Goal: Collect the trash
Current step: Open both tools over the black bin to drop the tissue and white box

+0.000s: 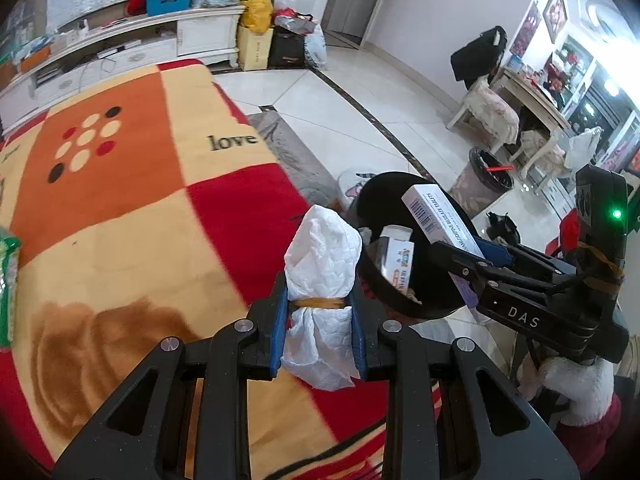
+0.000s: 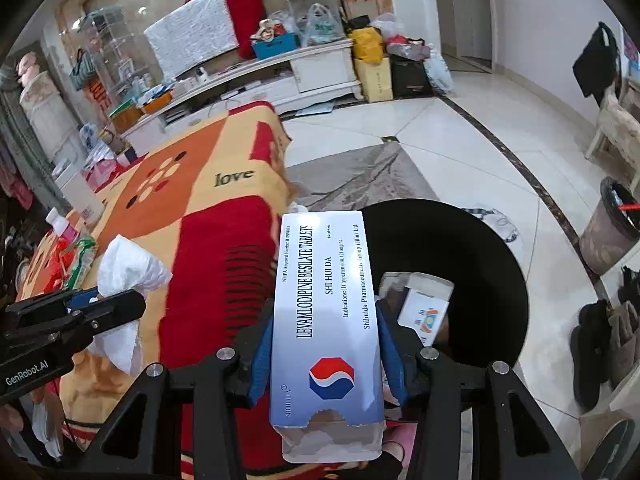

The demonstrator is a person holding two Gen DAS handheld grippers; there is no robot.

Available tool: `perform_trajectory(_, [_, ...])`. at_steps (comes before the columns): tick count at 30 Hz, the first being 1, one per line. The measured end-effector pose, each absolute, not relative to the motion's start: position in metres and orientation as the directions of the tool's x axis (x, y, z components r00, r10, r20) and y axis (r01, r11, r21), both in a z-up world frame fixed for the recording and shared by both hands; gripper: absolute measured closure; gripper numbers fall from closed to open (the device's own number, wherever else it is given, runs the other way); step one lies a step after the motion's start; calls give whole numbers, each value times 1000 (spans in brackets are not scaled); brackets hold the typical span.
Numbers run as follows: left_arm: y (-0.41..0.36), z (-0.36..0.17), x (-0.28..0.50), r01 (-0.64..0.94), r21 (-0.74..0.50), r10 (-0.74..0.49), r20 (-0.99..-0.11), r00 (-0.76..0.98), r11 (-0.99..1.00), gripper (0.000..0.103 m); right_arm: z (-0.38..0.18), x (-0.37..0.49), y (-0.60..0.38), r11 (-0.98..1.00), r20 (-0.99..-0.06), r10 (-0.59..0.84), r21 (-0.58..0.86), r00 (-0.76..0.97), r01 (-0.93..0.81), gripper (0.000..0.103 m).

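Step in hand: disposal. A white cardboard tablet box is clamped in the right hand-held gripper above the round black bin. Crumpled white tissue is pinched in the left hand-held gripper beside the bin, over the blanket-covered bench. Next, release over the opening is judged necessary.

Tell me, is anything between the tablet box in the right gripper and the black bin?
Nothing visible. The right gripper holds the tablet box right at the open mouth of the black bin. Inside lies only a smaller carton, which leaves room.
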State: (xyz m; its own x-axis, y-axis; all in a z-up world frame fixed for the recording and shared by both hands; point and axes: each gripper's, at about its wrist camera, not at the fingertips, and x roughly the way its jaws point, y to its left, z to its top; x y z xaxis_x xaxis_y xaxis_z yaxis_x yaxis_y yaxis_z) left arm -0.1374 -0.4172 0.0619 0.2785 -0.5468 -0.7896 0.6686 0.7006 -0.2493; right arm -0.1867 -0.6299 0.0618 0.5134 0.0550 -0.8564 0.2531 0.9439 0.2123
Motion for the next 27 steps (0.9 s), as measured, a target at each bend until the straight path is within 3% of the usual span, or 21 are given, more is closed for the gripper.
perform_trajectory(27, [-506,34,-121,693,-394,-632,-766,116,604,78,40,-192,-693,907,-879,-17,188,477,378,58])
